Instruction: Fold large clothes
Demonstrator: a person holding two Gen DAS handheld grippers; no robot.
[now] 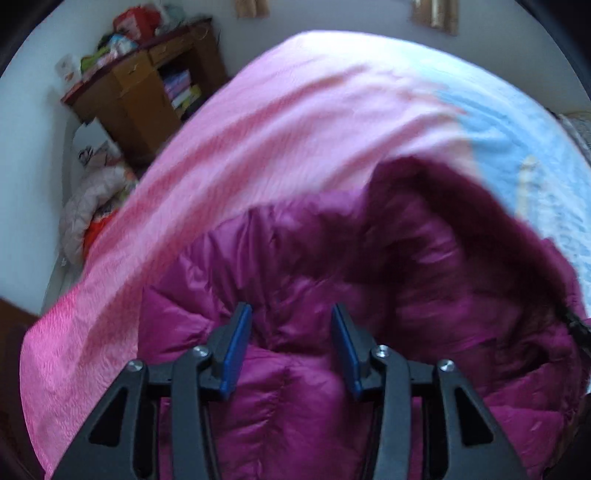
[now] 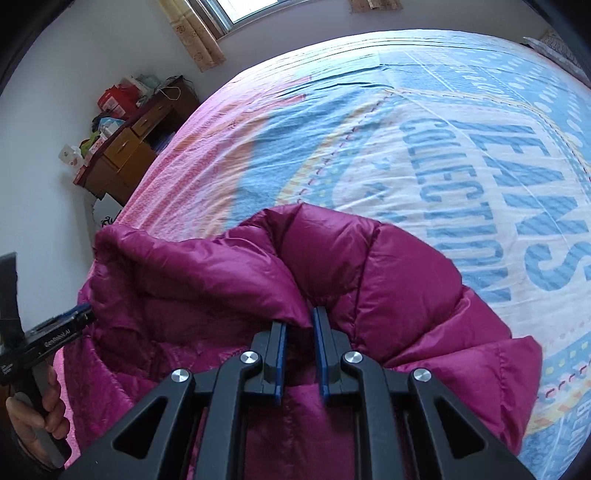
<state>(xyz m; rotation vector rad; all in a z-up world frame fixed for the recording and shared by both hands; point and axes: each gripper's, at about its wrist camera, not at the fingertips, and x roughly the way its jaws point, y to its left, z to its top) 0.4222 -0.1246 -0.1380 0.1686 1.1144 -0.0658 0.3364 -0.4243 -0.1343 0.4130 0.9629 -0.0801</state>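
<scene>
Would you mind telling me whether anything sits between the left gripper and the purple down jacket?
Nothing visible does: the left gripper hangs directly over the purple down jacket, jaws apart, with only jacket fabric showing in the gap.

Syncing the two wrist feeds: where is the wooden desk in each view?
Left wrist: wooden desk upper left, against the wall, beyond the pink edge of the bedspread.
Right wrist: the desk sits at the left edge, mid-height, smaller, again past the bed's pink edge.
Shared landmark: the red bag in the clutter on the desk top, seen in both; the magenta puffer jacket fills the foreground of each.
</scene>
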